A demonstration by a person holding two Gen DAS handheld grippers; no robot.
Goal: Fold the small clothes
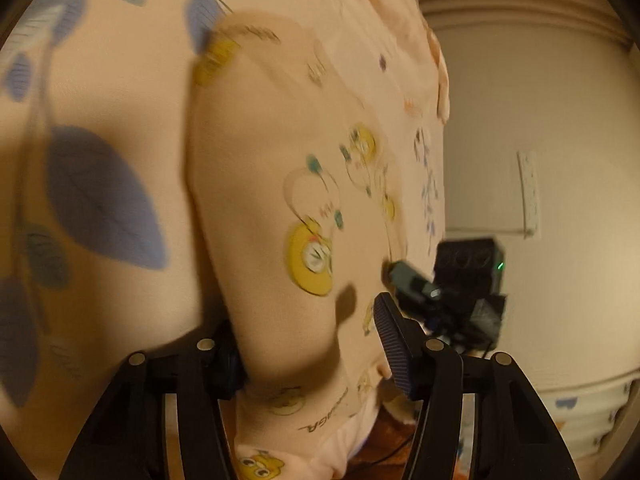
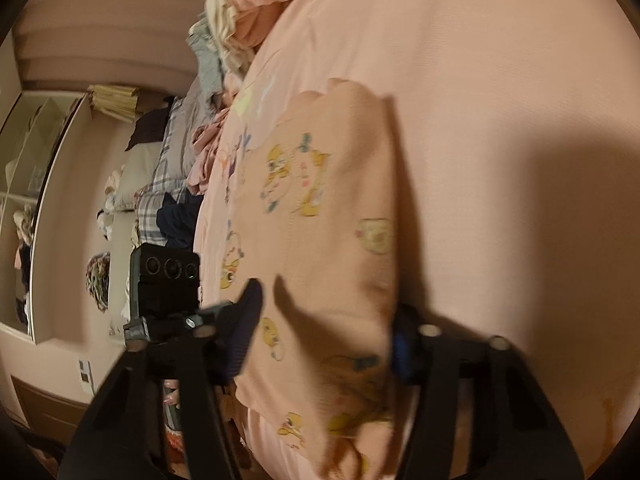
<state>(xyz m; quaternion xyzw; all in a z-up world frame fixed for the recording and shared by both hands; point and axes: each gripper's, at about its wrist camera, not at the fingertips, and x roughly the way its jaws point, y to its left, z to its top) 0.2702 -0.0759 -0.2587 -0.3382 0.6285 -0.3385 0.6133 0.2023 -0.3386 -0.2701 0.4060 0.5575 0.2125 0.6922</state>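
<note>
My left gripper [image 1: 316,356] is spread wide, with the folded peach garment [image 1: 280,216] lying between its fingers. My right gripper [image 2: 324,340] is spread the same way around that garment [image 2: 320,220]. It rests on the bed [image 2: 500,100], near the edge. Beyond it, a heap of clothes [image 2: 256,4] lies at the bed's far end.

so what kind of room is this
Most likely a bedroom: a leaf-print sheet under the garment, a pile of clothes beyond it, and shelves against the wall.
</note>
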